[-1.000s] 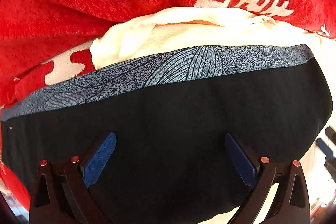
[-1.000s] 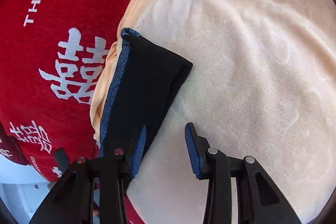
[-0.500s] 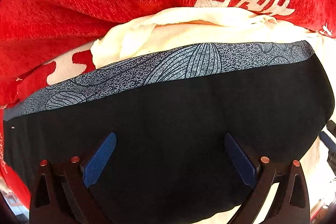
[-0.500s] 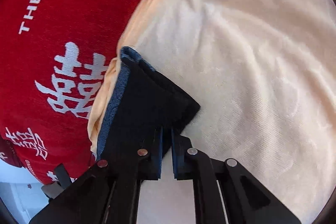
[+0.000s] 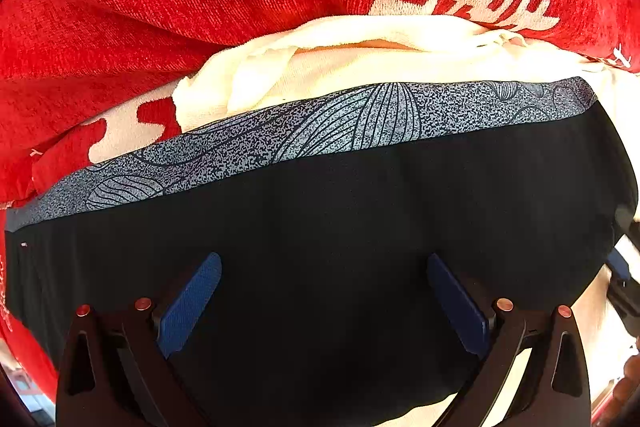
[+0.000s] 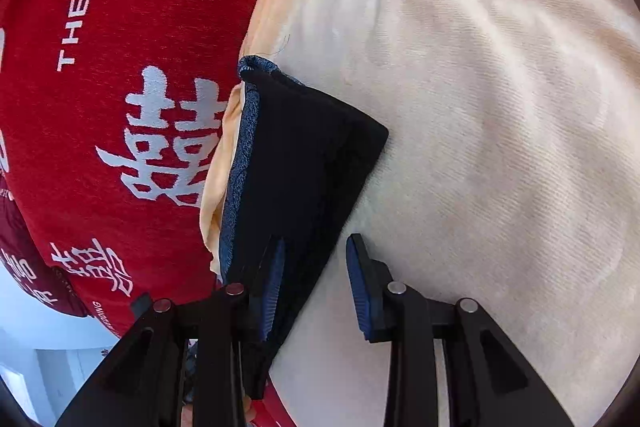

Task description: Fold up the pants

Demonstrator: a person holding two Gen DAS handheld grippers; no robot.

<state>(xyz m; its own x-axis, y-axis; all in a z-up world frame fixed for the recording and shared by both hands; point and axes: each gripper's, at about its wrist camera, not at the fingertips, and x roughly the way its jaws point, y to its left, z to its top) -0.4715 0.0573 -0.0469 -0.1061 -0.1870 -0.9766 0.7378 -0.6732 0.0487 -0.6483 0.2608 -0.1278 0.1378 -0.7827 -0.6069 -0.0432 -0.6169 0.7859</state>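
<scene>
**Black pants, folded — final tidy**

Pants (image 6: 296, 167) lie folded on cream towel (image 6: 480, 107), beside red blanket (image 6: 120, 107). Right gripper (image 6: 314, 275): jaws just reopened, narrow gap, holding nothing. Left gripper (image 5: 320, 291): wide, empty, above cloth. Advice: press edges flat, avoid snagging.

A red blanket (image 6: 120, 107) with white characters and lettering covers the surface. A cream towel (image 6: 500, 147) lies over it. Bright light falls on the towel; a pale floor (image 6: 44, 363) shows beyond.
</scene>
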